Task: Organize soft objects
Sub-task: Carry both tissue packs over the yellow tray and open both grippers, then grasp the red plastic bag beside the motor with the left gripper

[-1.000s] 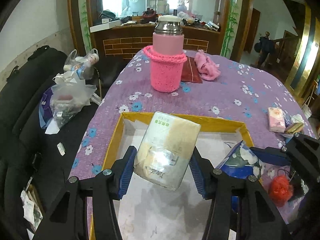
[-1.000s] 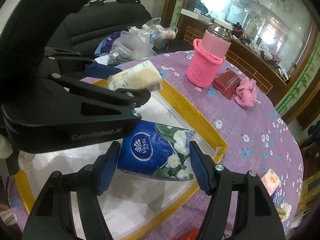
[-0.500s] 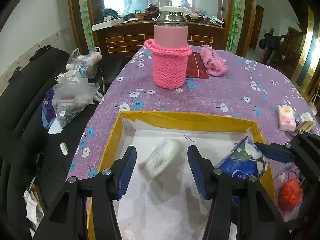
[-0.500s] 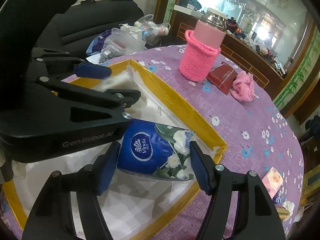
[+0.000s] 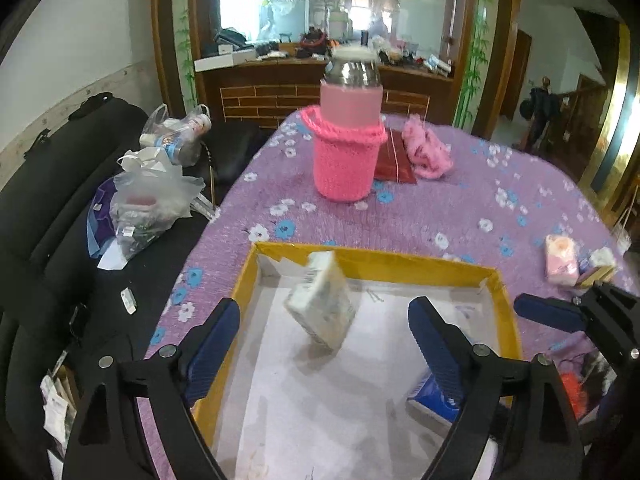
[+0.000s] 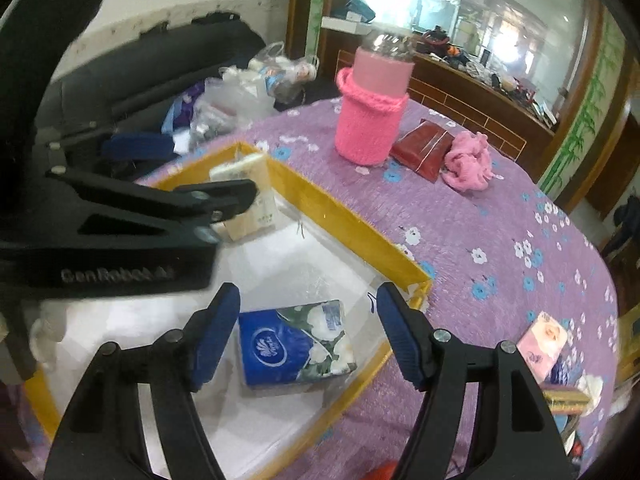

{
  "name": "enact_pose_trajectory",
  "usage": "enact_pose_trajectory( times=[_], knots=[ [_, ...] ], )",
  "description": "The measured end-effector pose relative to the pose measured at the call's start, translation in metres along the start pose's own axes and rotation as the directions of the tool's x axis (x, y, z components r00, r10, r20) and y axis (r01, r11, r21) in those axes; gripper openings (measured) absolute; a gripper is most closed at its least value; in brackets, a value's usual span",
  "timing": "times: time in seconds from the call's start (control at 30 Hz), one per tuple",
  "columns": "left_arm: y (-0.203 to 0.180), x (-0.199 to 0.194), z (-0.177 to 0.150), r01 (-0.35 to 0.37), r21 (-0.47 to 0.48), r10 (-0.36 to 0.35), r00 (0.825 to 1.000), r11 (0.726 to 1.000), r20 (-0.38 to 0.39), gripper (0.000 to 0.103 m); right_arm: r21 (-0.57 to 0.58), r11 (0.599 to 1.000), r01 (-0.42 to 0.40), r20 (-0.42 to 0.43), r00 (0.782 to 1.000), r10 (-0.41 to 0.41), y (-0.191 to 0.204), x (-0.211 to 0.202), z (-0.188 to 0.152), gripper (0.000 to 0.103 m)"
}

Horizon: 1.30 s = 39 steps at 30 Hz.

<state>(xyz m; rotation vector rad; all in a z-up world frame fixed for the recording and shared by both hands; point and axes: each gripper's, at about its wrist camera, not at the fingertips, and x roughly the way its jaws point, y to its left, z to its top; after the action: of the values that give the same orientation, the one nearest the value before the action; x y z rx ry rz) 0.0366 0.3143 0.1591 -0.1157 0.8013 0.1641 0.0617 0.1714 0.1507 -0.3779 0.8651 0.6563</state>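
Note:
A cream tissue pack [image 5: 320, 300] stands tipped on one end on the white floor of the yellow-rimmed tray [image 5: 400, 264], loose from both pads. My left gripper [image 5: 324, 308] hovers over it; its jaws are opening and stand wide. A blue floral tissue pack [image 6: 296, 344] lies flat near the tray's [image 6: 340, 220] corner. My right gripper [image 6: 308, 292] hangs open above it, with a gap between the pack and the right pad. In the left wrist view the blue pack [image 5: 432, 400] is half hidden behind a finger. The cream pack [image 6: 248, 196] shows behind my left gripper [image 6: 180, 172].
A flask in a pink knitted sleeve [image 5: 346, 152], a red wallet [image 5: 394, 160] and a pink knitted cloth [image 5: 426, 152] sit further back on the purple flowered tablecloth. A small pink tissue pack [image 5: 560, 260] lies near the right edge. A black sofa with plastic bags [image 5: 148, 200] is on the left.
My left jaws spread and the cream pack dropped from them into the tray. The blue pack slipped out of my right gripper and now lies on the tray floor.

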Motion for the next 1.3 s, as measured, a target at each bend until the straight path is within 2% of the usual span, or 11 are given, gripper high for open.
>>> enact_pose_trajectory(
  times=[0.2, 0.3, 0.53, 0.7, 0.83, 0.93, 1.03, 1.1, 1.17, 1.23, 1.3],
  knots=[
    [0.008, -0.051, -0.004, 0.041, -0.069, -0.037, 0.998, 0.997, 0.056, 0.092, 0.125, 0.991, -0.051, 0.097, 0.995, 0.039, -0.029, -0.071, -0.011, 0.071],
    [0.005, -0.083, -0.016, 0.077, -0.068, -0.071, 0.993, 0.995, 0.092, 0.096, 0.181, 0.982, -0.060, 0.145, 0.989, 0.034, -0.050, -0.115, -0.034, 0.070],
    [-0.028, -0.122, -0.047, 0.173, -0.022, -0.171, 0.982, 0.985, 0.077, 0.097, 0.375, 0.926, 0.044, 0.157, 0.981, -0.110, -0.111, -0.199, -0.129, 0.071],
    [-0.078, -0.118, -0.065, 0.236, 0.047, -0.237, 0.971, 0.971, 0.017, 0.098, 0.465, 0.878, 0.114, 0.077, 0.983, -0.169, -0.140, -0.212, -0.198, 0.071],
    [-0.120, -0.096, -0.076, 0.265, 0.108, -0.259, 0.964, 0.958, -0.066, 0.097, 0.512, 0.854, 0.097, 0.063, 0.987, -0.150, -0.152, -0.215, -0.234, 0.071],
    [-0.145, -0.072, -0.081, 0.256, 0.172, -0.235, 0.963, 0.951, -0.131, 0.094, 0.525, 0.847, 0.082, 0.061, 0.989, -0.134, -0.159, -0.214, -0.251, 0.071],
    [-0.161, -0.046, -0.078, 0.212, 0.195, -0.175, 0.966, 0.958, -0.192, 0.088, 0.537, 0.841, 0.065, 0.067, 0.991, -0.120, -0.163, -0.212, -0.258, 0.071],
    [-0.167, -0.032, -0.069, 0.210, 0.174, -0.171, 0.962, 0.962, -0.213, 0.071, 0.543, 0.838, 0.053, 0.074, 0.991, -0.111, -0.165, -0.210, -0.260, 0.071],
    [-0.168, -0.017, -0.062, 0.237, 0.134, -0.198, 0.947, 0.962, -0.252, 0.054, 0.552, 0.833, 0.040, 0.081, 0.991, -0.102, -0.168, -0.208, -0.262, 0.071],
    [-0.167, -0.002, -0.058, 0.273, 0.094, -0.235, 0.925, 0.957, -0.298, 0.051, 0.556, 0.831, 0.030, 0.088, 0.992, -0.095, -0.170, -0.205, -0.263, 0.071],
    [-0.166, 0.003, -0.053, 0.277, 0.081, -0.242, 0.925, 0.958, -0.294, 0.042, 0.556, 0.831, 0.026, 0.091, 0.992, -0.092, -0.171, -0.203, -0.263, 0.071]
  ],
)
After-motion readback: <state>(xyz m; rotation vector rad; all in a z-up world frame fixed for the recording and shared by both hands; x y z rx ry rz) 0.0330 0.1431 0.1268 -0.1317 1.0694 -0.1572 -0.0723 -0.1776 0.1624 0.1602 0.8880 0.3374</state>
